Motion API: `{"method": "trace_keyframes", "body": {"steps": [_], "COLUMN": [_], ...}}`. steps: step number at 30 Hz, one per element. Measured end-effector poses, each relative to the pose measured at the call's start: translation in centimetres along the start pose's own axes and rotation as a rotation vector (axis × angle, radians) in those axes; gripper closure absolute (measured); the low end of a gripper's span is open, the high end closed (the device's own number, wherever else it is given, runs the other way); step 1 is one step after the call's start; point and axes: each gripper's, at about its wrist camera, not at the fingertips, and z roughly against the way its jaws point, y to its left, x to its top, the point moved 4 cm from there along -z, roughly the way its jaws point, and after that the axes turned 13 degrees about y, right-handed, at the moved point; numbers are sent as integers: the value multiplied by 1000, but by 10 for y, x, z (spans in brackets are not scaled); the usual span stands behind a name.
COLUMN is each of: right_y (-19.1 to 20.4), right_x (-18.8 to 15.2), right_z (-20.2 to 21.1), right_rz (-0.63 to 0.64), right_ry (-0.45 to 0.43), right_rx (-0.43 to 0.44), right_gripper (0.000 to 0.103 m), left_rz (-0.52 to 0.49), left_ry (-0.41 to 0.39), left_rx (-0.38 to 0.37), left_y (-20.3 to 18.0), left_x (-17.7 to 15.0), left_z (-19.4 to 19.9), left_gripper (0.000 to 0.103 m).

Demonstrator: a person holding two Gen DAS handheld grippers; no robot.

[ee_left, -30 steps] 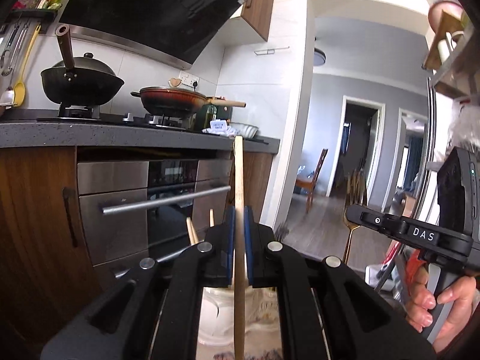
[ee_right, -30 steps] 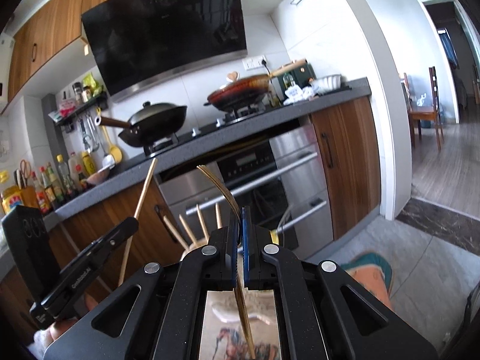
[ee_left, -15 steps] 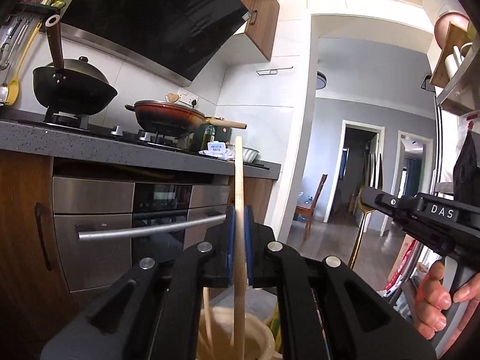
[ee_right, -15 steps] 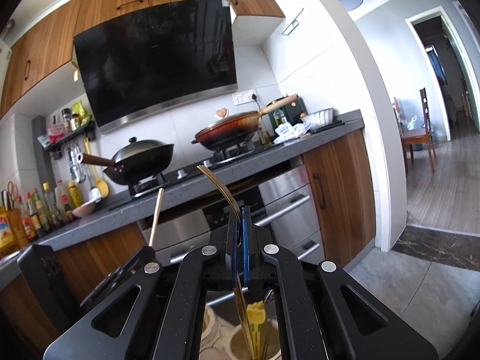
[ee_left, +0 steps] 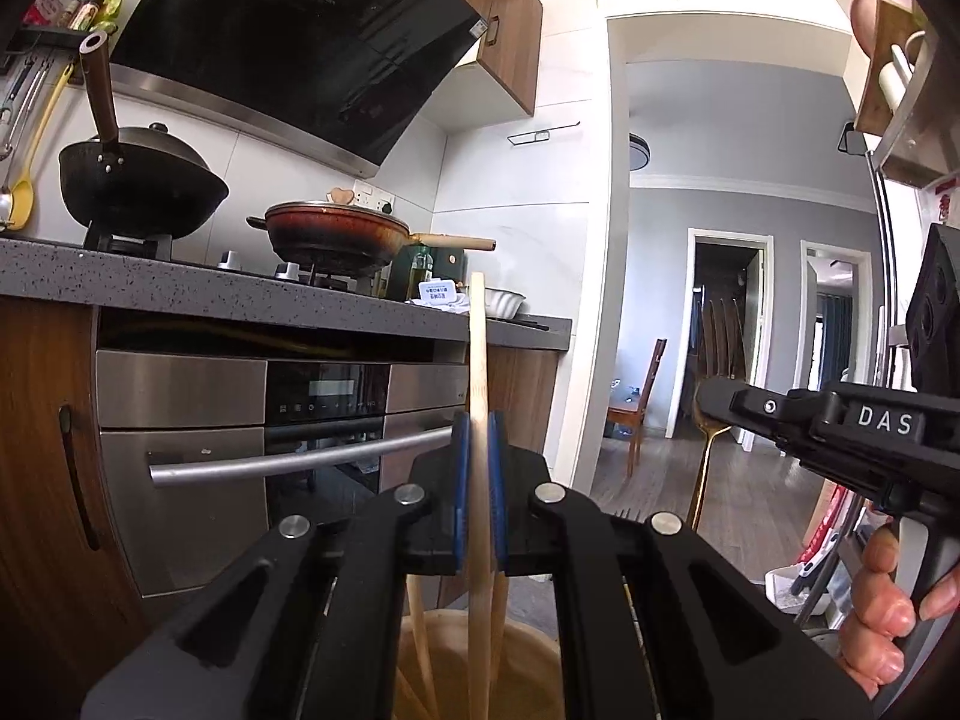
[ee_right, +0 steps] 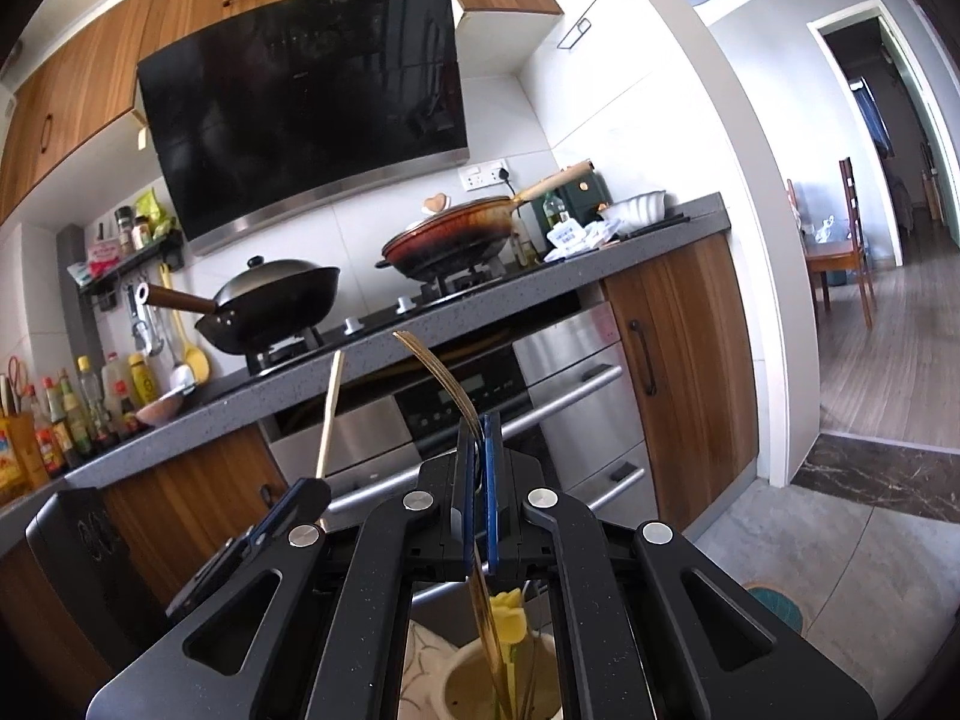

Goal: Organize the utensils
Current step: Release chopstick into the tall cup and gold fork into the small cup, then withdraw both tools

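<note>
While gripping a wooden chopstick (ee_left: 478, 360) between the blue pads, left gripper (ee_left: 478, 468) pointing level toward the oven (ee_left: 270, 420) under the grey countertop (ee_left: 180, 294). Jaws nearly closed, pressing on the chopstick from both sides. Chopstick standing almost upright, upper end rising to countertop height in this view, lower end reaching down into a beige holder (ee_left: 528, 660) just below the fingers. More wooden sticks (ee_left: 420, 630) leaning inside the same holder.

Right gripper (ee_right: 478, 468) likewise clamping narrow, holding a gold fork (ee_right: 444, 378) by its handle. Fork prongs curving upward and to the left above the pads; handle going down into a pale ceramic cup (ee_right: 456, 678) directly under the jaws. Something yellow (ee_right: 507, 618) sticking up in this cup; not possible to tell what it is.

Seen from the left wrist view, the right gripper showing at the right edge with a hand (ee_left: 882, 606) wrapped around its grip, and the gold fork hanging below it. Seen from the right wrist view, the left gripper sitting at lower left with the chopstick standing above it.

Behind: black wok (ee_right: 270, 306) and reddish pan (ee_right: 450, 240) resting on the stove, range hood (ee_right: 300, 108) above.
</note>
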Motion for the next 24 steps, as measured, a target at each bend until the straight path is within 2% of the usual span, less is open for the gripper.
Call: {"method": "trace_keyframes", "body": {"steps": [7,8,10,11,19,21,24], "right_y": [1,1,1,0,-8,-10,-15], "right_x": [-8,-9,-11,-12,-25,-29,-34], "right_z": [-5,-5,-6,-6,-14,-17,-23], "right_rz": [18,19,19,17,-5,-11,-29], "right_ry": [18,20,25,28,83,108,140], "right_rx": [-2,-2,-4,-4,2,3,-3], "right_gripper": [99,99,99,99,99,99,98], "left_rz": [-54,-56,-57,-55,-77,-79,-90], "left_ry": [-3,4,8,5,25,33,39], "left_rx": [16,20,19,23,39,37,42], "left_y": [-6,-5,-3,-2,4,5,6], "left_x": [-12,-13,-15,-16,-23,-25,-29], "left_z": [2,3,5,7,25,30,41], "left_gripper": [97,95,82,72,68,60,55]}}
